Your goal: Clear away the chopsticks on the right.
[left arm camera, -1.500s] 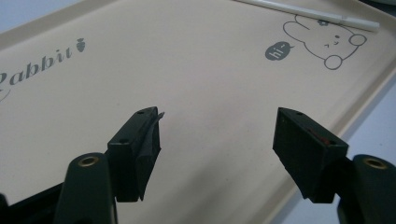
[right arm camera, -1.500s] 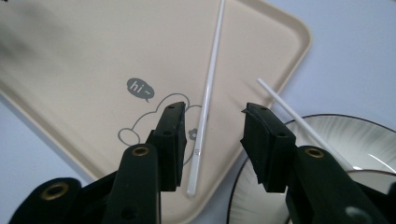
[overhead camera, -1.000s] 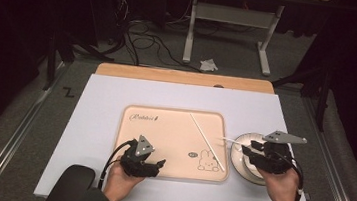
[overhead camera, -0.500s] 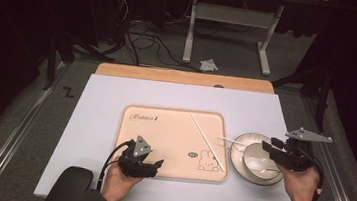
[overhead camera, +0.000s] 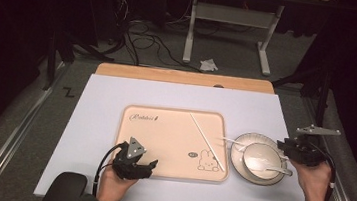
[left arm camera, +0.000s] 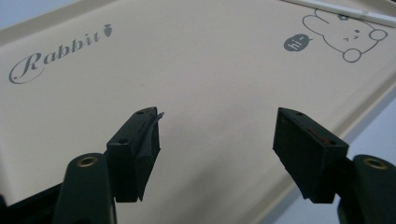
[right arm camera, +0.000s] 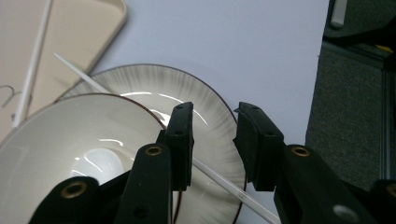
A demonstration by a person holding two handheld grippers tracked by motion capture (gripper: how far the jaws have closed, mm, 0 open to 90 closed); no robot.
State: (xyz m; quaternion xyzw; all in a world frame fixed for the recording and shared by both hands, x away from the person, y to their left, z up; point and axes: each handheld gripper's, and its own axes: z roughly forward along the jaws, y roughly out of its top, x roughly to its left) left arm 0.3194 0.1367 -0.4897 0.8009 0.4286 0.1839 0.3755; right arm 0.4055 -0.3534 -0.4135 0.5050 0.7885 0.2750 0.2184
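A white chopstick (right arm camera: 224, 182) is seen crossing slantwise between the half-closed, just-narrowing jaws of the right gripper (right arm camera: 212, 140), ungripped, over the plate (right arm camera: 205, 112) rim.

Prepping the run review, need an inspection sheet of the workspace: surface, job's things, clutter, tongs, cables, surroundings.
Surface: white table.
Job's things: bowl on plate; one white chopstick across the plate's rim; another chopstick on beige rabbit tray.
Clutter: nothing seen.
Tongs: left tongs open over the tray; right tongs open, jaws just closing either side of the chopstick, not pressing.
Cables: tangle on floor.
Surroundings: grey stand, crumpled paper.
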